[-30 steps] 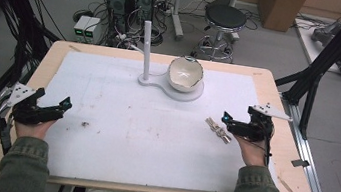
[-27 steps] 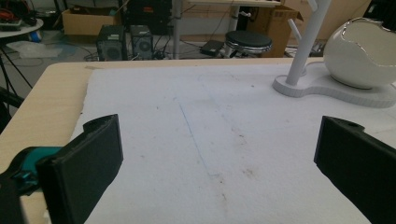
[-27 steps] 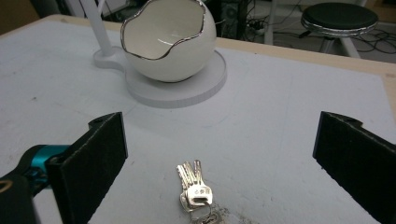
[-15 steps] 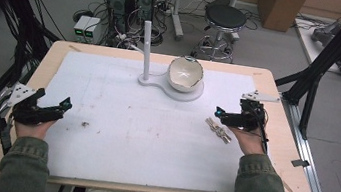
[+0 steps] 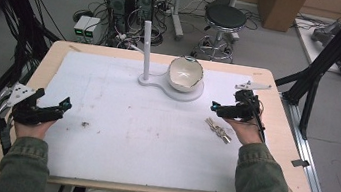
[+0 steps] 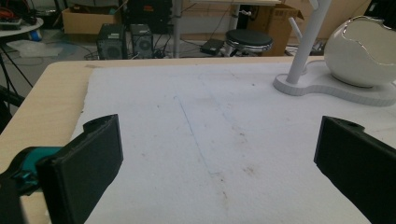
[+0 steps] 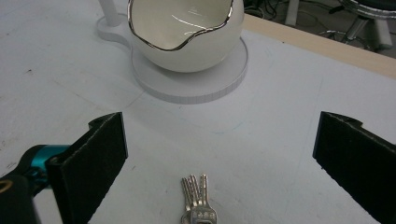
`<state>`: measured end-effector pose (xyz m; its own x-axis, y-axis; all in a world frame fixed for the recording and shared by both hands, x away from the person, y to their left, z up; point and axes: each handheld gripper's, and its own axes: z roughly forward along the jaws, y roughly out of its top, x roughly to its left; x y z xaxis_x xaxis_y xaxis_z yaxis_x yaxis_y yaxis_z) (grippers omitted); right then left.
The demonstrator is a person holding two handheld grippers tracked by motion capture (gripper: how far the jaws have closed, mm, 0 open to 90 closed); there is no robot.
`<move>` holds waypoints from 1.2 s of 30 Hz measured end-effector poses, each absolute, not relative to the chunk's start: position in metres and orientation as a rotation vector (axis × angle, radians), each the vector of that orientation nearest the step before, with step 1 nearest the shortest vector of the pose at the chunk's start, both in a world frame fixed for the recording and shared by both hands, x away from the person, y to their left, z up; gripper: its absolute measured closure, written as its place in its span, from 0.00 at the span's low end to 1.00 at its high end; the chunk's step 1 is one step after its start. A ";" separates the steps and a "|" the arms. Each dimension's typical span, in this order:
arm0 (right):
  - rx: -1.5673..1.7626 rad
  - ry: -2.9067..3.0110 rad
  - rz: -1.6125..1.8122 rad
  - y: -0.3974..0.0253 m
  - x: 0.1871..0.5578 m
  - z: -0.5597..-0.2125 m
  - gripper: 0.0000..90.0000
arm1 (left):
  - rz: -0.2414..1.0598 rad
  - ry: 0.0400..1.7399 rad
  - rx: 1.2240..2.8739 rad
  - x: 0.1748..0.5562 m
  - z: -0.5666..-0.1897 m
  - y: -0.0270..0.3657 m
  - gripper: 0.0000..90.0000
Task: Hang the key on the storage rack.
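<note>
the bunch of keys [image 5: 218,129] lies flat on the white mat [image 5: 127,135] on the worktop [image 5: 52,59], a little way in front of the egg-shaped bowl [image 5: 185,74]. the right tongs [image 5: 218,106] hang between the bowl and the keys, jaws wide apart and holding nothing. it looks like the keys are what they want. to do it well, i think they should come straight down with one jaw on each side of the bunch, then squeeze low so no key slips out. the left tongs [image 5: 62,107] rest far to the left of the bowl, spread and holding nothing.
</note>
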<state>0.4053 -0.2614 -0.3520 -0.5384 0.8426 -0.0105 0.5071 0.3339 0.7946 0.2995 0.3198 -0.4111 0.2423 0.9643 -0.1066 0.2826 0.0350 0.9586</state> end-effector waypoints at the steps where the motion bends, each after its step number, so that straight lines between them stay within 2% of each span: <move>1: 1.188 2.187 1.067 -0.261 0.407 -0.353 0.02 | 0.819 1.243 1.463 0.299 -0.411 0.320 0.02; 15: 1.195 2.402 0.889 -0.249 0.437 -0.360 0.02 | 0.838 1.249 1.452 0.298 -0.411 0.321 0.02; 36: 1.189 2.671 0.537 -0.231 0.449 -0.398 0.03 | 0.844 1.251 1.451 0.298 -0.411 0.320 0.02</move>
<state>0.4485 -0.2313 -0.3980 -0.6683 0.7439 -0.0073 0.6832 0.6176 0.3896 0.2983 0.3205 -0.4112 0.2208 0.9703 -0.0986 0.2720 0.0358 0.9616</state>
